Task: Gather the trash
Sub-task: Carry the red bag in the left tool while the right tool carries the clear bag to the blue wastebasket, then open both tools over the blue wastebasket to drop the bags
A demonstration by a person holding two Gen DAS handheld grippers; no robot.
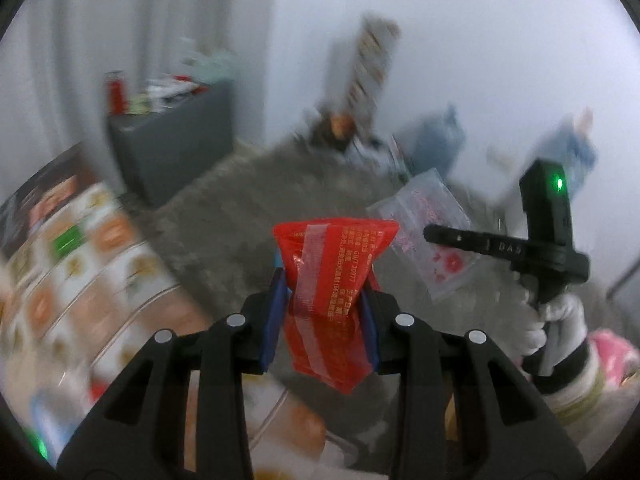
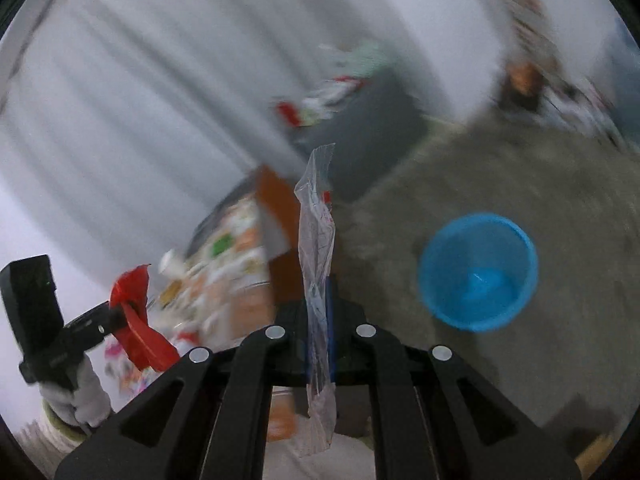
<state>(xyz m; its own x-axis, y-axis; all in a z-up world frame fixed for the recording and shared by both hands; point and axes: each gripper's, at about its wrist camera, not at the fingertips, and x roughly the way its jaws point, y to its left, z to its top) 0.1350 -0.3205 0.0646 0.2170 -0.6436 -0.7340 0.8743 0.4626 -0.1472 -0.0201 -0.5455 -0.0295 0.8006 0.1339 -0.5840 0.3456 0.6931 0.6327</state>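
The left gripper (image 1: 326, 280) is clamped on a red wrapper (image 1: 336, 280), the right gripper (image 2: 318, 300) pinched on a clear plastic bag (image 2: 318, 240), each gripped by a white-gloved hand (image 1: 556, 316).

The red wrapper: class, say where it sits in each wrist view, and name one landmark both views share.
Left wrist view: red wrapper at lower centre, pinched in the left gripper.
Right wrist view: red wrapper at lower left, in the left gripper.
Shared landmark: the dark grey cabinet with clutter on top.
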